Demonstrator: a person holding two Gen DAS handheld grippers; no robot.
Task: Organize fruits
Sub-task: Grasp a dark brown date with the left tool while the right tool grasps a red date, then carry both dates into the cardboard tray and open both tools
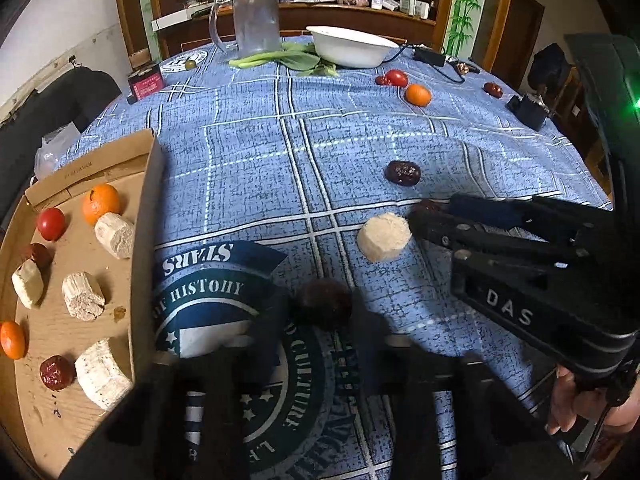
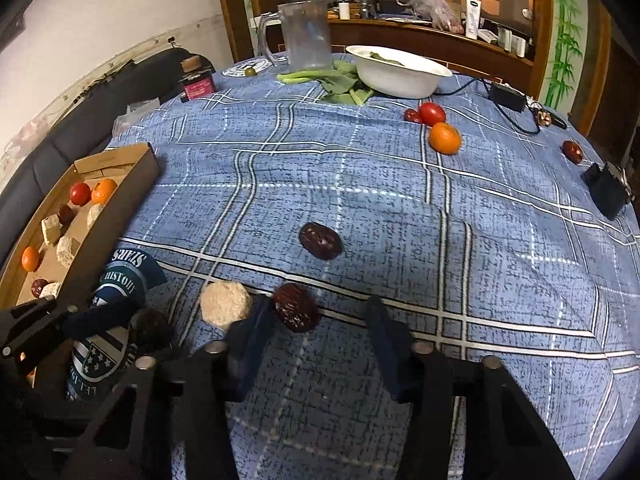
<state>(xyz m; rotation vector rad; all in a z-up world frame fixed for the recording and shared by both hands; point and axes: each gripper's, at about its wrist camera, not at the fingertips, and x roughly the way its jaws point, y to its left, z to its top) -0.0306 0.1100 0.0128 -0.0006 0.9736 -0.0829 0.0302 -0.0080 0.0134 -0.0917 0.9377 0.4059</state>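
- One round table under a blue plaid tablecloth (image 2: 400, 208), printed crest near the left edge.
- Cardboard box (image 1: 148, 240) at the table's left edge, open top. Inside: pale cut chunks (image 1: 114, 234), two oranges, one red tomato (image 1: 51, 223), dark red dates.
- White bowl (image 2: 400, 74) at the far side, leafy greens (image 2: 340, 80) lying against it and a clear plastic jug (image 2: 306, 36) just beside those.
- Left gripper (image 1: 324, 316): fingers blurred and dark in its own view, a dark date (image 1: 325, 309) sits between the tips. In the right wrist view the same date looks pressed at the finger end; jaws read as closed on it, close to the box wall.
- Right gripper (image 2: 320, 320): fingers spread wide, low over the cloth. Second date (image 2: 296, 307) lies on the cloth just inside the left finger, touching or nearly so; cannot tell which.
- Pale round chunk (image 2: 226, 303) on the cloth just left of that finger, outside the gap.
- Third date (image 2: 321, 241) loose on the cloth, farther out toward the table centre.
- Far right group: loose orange (image 2: 445, 138), loose tomato (image 2: 432, 113) and a small red piece, close together.
- Fourth date (image 2: 573, 151) alone near the right edge.
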